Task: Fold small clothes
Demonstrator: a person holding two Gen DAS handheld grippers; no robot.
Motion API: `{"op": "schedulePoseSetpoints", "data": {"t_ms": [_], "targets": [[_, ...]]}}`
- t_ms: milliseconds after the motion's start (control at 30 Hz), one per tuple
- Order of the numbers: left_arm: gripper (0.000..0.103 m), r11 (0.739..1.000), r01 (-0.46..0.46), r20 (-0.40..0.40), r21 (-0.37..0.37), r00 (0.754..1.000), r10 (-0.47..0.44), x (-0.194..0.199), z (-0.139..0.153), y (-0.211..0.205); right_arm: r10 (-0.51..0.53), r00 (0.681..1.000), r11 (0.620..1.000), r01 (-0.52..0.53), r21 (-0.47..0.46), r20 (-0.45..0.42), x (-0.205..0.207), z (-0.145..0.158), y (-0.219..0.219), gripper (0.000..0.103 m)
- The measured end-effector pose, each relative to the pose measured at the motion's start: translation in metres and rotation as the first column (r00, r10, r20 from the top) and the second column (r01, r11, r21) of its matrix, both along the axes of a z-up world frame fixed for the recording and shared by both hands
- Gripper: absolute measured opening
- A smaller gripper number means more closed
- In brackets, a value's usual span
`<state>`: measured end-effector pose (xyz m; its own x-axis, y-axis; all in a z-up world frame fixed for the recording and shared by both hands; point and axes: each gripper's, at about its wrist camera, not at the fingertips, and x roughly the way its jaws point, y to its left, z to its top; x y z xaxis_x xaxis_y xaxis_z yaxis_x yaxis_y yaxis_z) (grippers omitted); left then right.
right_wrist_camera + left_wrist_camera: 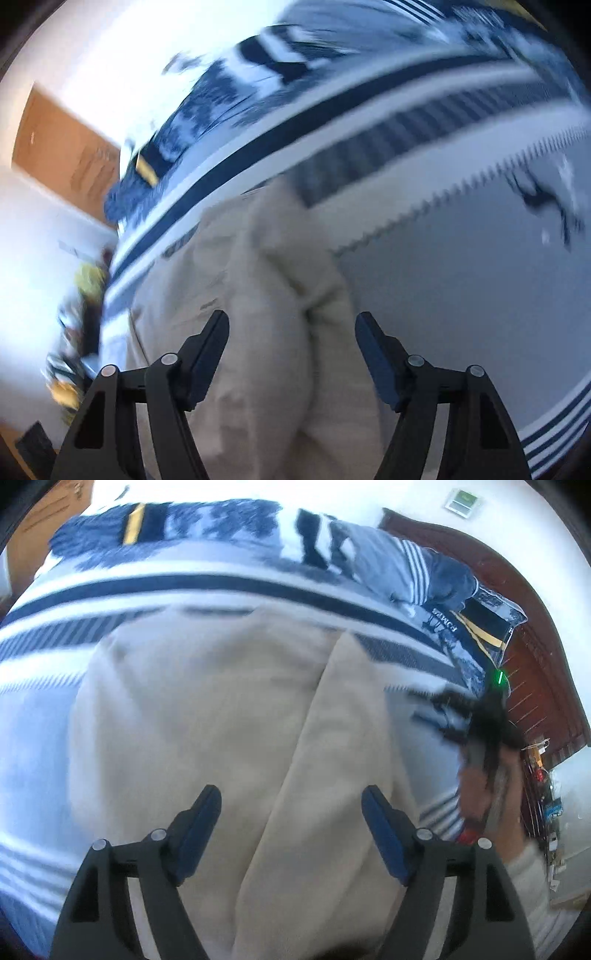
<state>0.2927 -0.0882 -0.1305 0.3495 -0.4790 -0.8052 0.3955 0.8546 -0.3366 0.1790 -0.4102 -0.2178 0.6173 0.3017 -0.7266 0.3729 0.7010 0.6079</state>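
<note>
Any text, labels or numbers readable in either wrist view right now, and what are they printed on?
Pillow: white lettering, upside down, roughly "BEACH"; too blurred to confirm.
Wall panel: green display, nothing legible.
Bedspread: only stripes and blurred dark patterns, no readable text in either view.
Beige garment: no label visible.

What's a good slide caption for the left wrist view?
Open left gripper above beige garment on striped bedspread.

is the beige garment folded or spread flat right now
Folded, at least once. The beige garment lies on the patterned bedspread with a long fold edge running down it, one layer lapped over the other; both views show it.
</note>
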Motion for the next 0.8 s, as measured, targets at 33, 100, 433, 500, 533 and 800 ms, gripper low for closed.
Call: {"op": "schedulePoseSetpoints", "data": {"t_ms": [33, 100, 433, 500, 533, 800], "targets": [[0.077, 1.0, 0.012, 0.014, 0.01, 1.0, -0.012, 0.016, 0.002, -0.02, -0.009, 1.0, 0.996, 0.008, 0.083, 0.006, 0.0, -0.016, -0.008, 0.056], [0.077, 0.999, 0.031, 0.003, 0.023, 1.0, -0.031, 0.042, -0.001, -0.05, -0.019, 1.0, 0.984, 0.019, 0.177, -0.004, 0.009, -0.036, -0.015, 0.047], [0.077, 0.994, 0.071, -0.179, 0.078, 0.982, -0.057, 0.157, -0.08, -0.165, -0.034, 0.999, 0.905, 0.022, 0.425, 0.023, 0.033, -0.079, -0.006, 0.027], [0.061, 0.994, 0.071, -0.219, 0.086, 0.974, -0.05, 0.168, -0.099, -0.174, -0.041, 0.999, 0.885, 0.025, 0.465, 0.023, 0.033, -0.083, -0.008, 0.027], [0.053, 0.996, 0.068, -0.254, 0.063, 0.966, -0.05, 0.169, -0.106, -0.176, -0.049, 0.999, 0.876, 0.034, 0.481, 0.017, 0.032, -0.086, -0.01, 0.027], [0.006, 0.99, 0.013, -0.243, -0.141, 0.969, -0.048, 0.155, -0.078, -0.139, -0.048, 0.999, 0.82, 0.029, 0.571, 0.019, 0.033, -0.1, -0.013, 0.028]]}}
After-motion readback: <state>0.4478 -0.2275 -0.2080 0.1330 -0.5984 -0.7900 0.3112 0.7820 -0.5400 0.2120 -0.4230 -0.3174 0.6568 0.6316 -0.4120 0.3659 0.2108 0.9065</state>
